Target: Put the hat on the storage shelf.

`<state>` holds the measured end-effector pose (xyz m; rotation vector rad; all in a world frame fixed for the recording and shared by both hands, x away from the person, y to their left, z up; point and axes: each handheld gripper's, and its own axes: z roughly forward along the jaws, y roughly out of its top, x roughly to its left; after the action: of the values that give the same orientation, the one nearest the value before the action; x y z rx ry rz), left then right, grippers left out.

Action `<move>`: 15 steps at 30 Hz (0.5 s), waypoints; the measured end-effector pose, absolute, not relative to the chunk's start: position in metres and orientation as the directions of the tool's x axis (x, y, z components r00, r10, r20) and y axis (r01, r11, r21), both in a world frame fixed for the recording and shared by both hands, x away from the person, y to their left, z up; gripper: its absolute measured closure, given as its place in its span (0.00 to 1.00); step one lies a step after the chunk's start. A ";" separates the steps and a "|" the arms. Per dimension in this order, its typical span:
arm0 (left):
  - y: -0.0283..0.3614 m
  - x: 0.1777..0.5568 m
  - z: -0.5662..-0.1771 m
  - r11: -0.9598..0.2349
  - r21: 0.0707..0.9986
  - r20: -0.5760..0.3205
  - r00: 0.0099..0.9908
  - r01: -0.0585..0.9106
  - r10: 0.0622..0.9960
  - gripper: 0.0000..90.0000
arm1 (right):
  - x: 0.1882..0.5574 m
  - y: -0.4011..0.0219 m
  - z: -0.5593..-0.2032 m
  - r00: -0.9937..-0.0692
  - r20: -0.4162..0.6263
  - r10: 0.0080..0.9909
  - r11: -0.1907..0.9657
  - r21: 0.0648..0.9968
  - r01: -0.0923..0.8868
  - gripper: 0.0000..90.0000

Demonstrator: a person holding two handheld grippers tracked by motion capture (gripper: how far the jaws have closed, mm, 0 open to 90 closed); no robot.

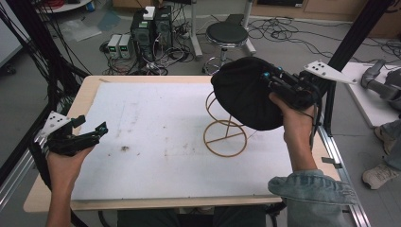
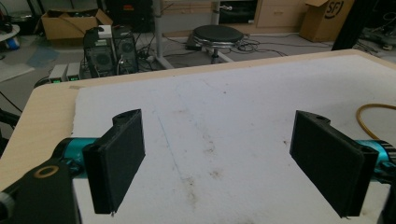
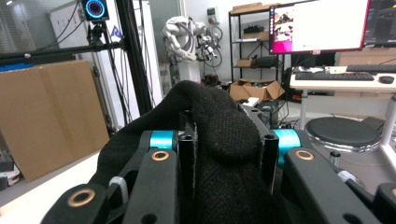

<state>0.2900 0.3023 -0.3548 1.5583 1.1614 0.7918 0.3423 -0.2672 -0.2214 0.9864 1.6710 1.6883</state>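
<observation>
A black knit hat is held pinched in the right gripper above a wire stand on the counter. The left gripper fingers are spread wide, empty. Lowering onto the stand likely follows.

Room inventory, as I am seeing it. A grey floor is lying beyond the far table edge, with loose cables trailing across it. Two black computer towers are standing far left of centre, with small pale boxes sitting beside them. A round black stool is standing far centre. Black frame posts are rising at right. Cardboard boxes are resting on the floor at far left. A lit monitor is glowing above a desk with a keyboard; a brown board is leaning at left.
</observation>
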 end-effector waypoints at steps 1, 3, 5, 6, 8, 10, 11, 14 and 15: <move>0.303 0.290 -0.355 -0.045 0.955 -0.056 0.326 0.292 0.944 0.20 | 0.343 -0.265 -0.223 -0.573 0.115 0.811 -0.061 0.992 0.114 0.78; 0.303 0.290 -0.355 -0.045 0.955 -0.056 0.326 0.293 0.944 0.20 | 0.345 -0.262 -0.227 -0.575 0.109 0.811 -0.049 0.992 0.119 0.78; 0.303 0.290 -0.355 -0.043 0.955 -0.057 0.326 0.293 0.944 0.20 | 0.347 -0.257 -0.231 -0.577 0.107 0.810 -0.040 0.991 0.127 0.78; 0.303 0.290 -0.355 -0.043 0.955 -0.058 0.326 0.292 0.944 0.20 | 0.348 -0.256 -0.233 -0.577 0.107 0.810 -0.038 0.991 0.131 0.78; 0.303 0.290 -0.355 -0.041 0.956 -0.058 0.324 0.292 0.944 0.20 | 0.349 -0.253 -0.237 -0.582 0.108 0.806 -0.032 0.990 0.141 0.78; 0.303 0.290 -0.355 -0.042 0.955 -0.058 0.324 0.292 0.944 0.20 | 0.350 -0.248 -0.241 -0.587 0.102 0.803 -0.017 0.989 0.149 0.78; 0.303 0.290 -0.355 -0.043 0.955 -0.057 0.325 0.293 0.944 0.20 | 0.350 -0.248 -0.241 -0.587 0.102 0.803 -0.017 0.989 0.149 0.78; 0.302 0.290 -0.355 -0.040 0.955 -0.060 0.325 0.293 0.944 0.20 | 0.352 -0.244 -0.245 -0.591 0.095 0.801 -0.006 0.989 0.150 0.78; 0.302 0.290 -0.355 -0.040 0.955 -0.060 0.326 0.293 0.943 0.20 | 0.352 -0.242 -0.247 -0.590 0.092 0.802 0.000 0.988 0.154 0.77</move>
<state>0.2905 0.3023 -0.3554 1.5567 1.1621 0.7882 0.3519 -0.2423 -0.2468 0.9852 1.7663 1.6335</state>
